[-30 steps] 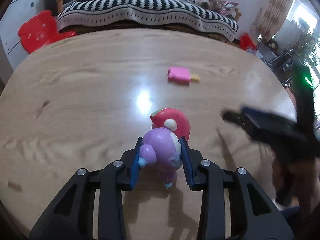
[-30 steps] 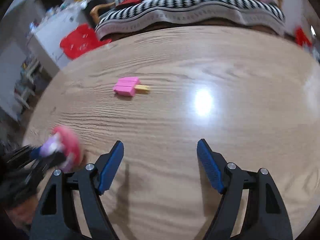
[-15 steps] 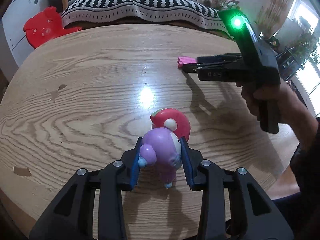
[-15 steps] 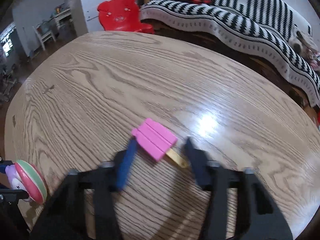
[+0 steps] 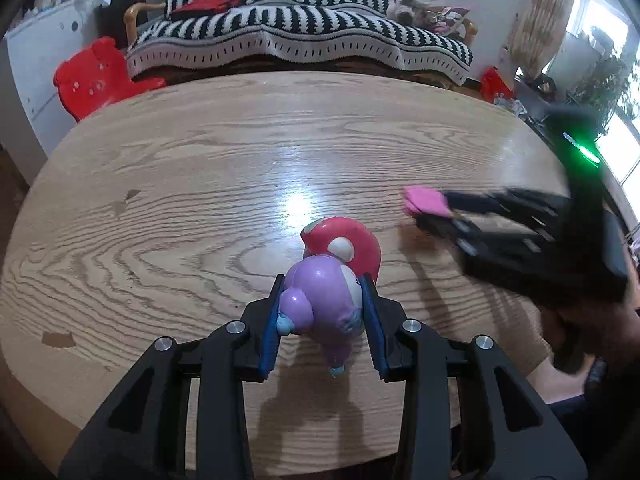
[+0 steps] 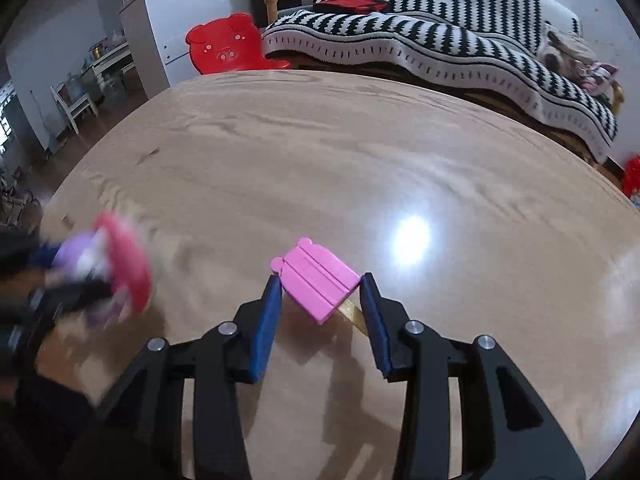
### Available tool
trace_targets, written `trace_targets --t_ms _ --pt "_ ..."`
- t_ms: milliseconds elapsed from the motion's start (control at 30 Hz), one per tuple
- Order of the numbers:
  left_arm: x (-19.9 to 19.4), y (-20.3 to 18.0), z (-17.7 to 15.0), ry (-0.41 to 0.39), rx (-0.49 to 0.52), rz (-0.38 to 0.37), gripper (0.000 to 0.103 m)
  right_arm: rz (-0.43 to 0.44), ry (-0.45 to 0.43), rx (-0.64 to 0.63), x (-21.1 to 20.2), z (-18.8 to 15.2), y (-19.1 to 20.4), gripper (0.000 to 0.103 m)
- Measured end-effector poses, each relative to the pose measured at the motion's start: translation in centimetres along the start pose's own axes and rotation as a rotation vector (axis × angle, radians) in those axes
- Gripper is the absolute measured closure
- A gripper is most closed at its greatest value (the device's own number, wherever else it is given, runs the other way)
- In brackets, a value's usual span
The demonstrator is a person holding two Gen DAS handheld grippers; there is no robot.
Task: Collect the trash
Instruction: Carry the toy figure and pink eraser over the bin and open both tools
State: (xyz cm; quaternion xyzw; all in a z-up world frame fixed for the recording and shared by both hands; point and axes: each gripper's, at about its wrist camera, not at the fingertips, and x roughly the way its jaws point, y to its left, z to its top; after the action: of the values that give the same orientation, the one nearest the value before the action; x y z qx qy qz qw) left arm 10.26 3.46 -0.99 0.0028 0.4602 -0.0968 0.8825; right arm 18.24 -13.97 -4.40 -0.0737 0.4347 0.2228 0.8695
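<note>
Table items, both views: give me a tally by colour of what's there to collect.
Pink popsicle toy, between the right gripper pads: 1
Purple-and-red figurine, clamped in the left gripper: 1
Total: 2

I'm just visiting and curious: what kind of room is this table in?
Most likely a home living room: a sofa under a striped blanket, a red pig-faced child's chair, and a round wooden table.

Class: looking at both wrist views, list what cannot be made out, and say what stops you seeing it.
- Right gripper, left view: motion-blurred, jaw gap unreadable.
- Purple-and-red plastic figure toy, right view: smeared by blur.
- Pink popsicle toy's tan stick: partly behind a blue pad.
- White cabinet's clutter: too small.
</note>
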Motion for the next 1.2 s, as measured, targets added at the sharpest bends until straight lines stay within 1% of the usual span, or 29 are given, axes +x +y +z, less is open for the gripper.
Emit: trace_targets --t_ms 67,200,300,467,567,600,633,667,700,767,867,933,1000,1100,1200 --pt "-0.6 -1.1 -0.9 -0.011 0.032 0.014 0.067 0.002 -0.002 0.018 -2.4 -2.4 0.2 0.063" --pt "-1.3 -3.0 -2.8 -0.008 0.074 0.008 0.067 0.011 -0.022 0.057 -7.0 -6.8 0.8 0.063" --pt "-2.1 -4.7 -5.2 -0.005 0.122 0.002 0.067 0.036 -0.037 0.103 -10.5 -10.6 1.6 0.063" --pt "-2.9 -7.6 -9.9 0.032 0.210 -0.051 0.067 0.093 -0.008 0.131 -13.7 -16.5 3.2 0.063" --pt "-3.5 -8.5 -12.2 0.019 0.254 -0.046 0.067 0.101 0.042 0.137 -13.8 -19.5 3.7 0.063" --pt "-4.0 -8.4 -12.8 0.008 0.237 -0.042 0.067 0.096 0.053 0.146 -13.6 -20.2 3.6 0.063" --pt "-4.3 -8.3 -13.0 0.005 0.215 -0.055 0.067 0.093 0.059 0.151 -13.5 -20.8 3.8 0.063" --pt "-4.7 -8.1 -13.5 0.016 0.193 -0.101 0.067 0.100 0.072 0.154 -13.0 -21.1 3.7 0.063" --pt "-4.9 -8.3 -14.1 0.027 0.196 -0.131 0.067 0.103 0.096 0.157 -12.5 -21.7 3.7 0.063" --pt "-4.5 -8.9 -15.5 0.048 0.226 -0.134 0.067 0.105 0.124 0.159 -11.8 -22.1 3.8 0.063" --pt "-2.5 -9.0 -17.4 0.160 0.219 -0.168 0.067 0.111 0.176 0.170 -10.9 -22.6 3.7 0.063" --pt "-0.8 -8.8 -18.4 0.239 0.218 -0.173 0.067 0.117 0.197 0.181 -10.4 -22.5 3.5 0.062" --pt "0.5 -8.3 -18.7 0.281 0.186 -0.162 0.067 0.131 0.226 0.204 -9.8 -22.5 3.3 0.062" --pt "1.8 -7.6 -18.4 0.315 0.139 -0.159 0.067 0.140 0.268 0.232 -8.6 -22.2 3.3 0.062" --pt "2.6 -7.6 -18.4 0.327 0.123 -0.144 0.067 0.157 0.302 0.266 -7.7 -22.2 2.9 0.062"
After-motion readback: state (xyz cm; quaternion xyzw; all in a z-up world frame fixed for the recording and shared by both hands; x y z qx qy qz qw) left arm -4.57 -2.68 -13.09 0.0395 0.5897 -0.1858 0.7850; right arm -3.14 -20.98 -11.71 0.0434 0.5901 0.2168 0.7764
